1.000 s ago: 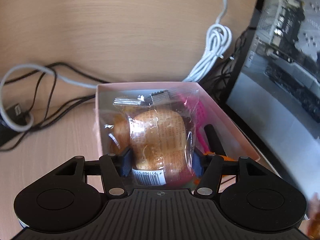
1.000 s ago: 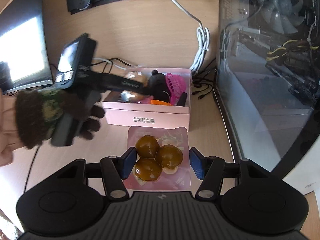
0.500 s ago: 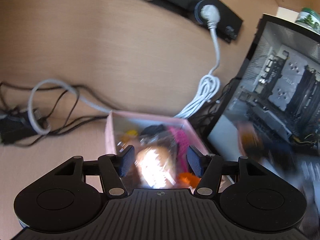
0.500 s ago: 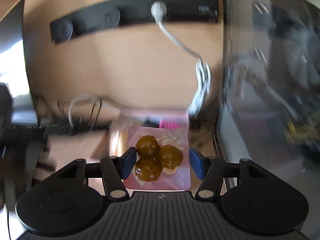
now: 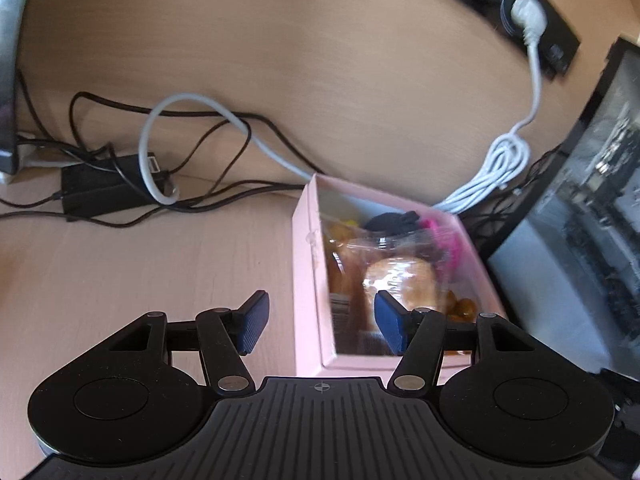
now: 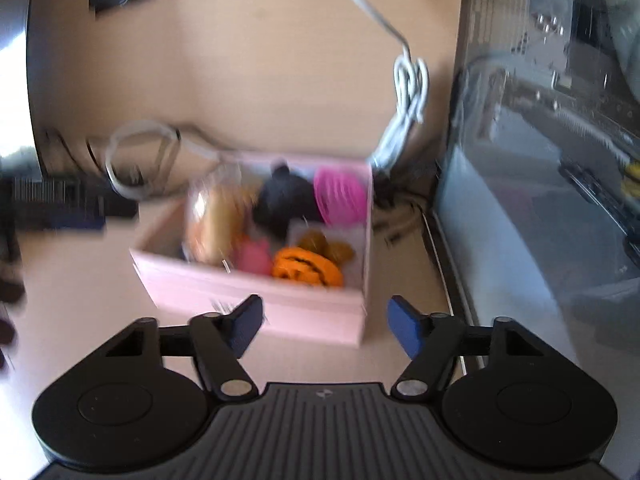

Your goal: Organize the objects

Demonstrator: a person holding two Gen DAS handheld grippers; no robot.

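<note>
Motion blur smears the pink box (image 6: pixel 256 292) contents in the right wrist view; the orange item (image 6: pixel 306 268) is unidentifiable. Monitor (image 5: pixel 8 60) cut off at left edge.

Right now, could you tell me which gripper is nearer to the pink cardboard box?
Left. The left gripper hangs open right over the pink cardboard box, one finger above its contents. The right gripper, also open and empty, sits back in front of the box's near wall.

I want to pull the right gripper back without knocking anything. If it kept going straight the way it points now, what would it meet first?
Most likely the pink box: its near wall sits right ahead of the right gripper, whose open jaws hold nothing. The frame is blurred, so depth is uncertain.
</note>
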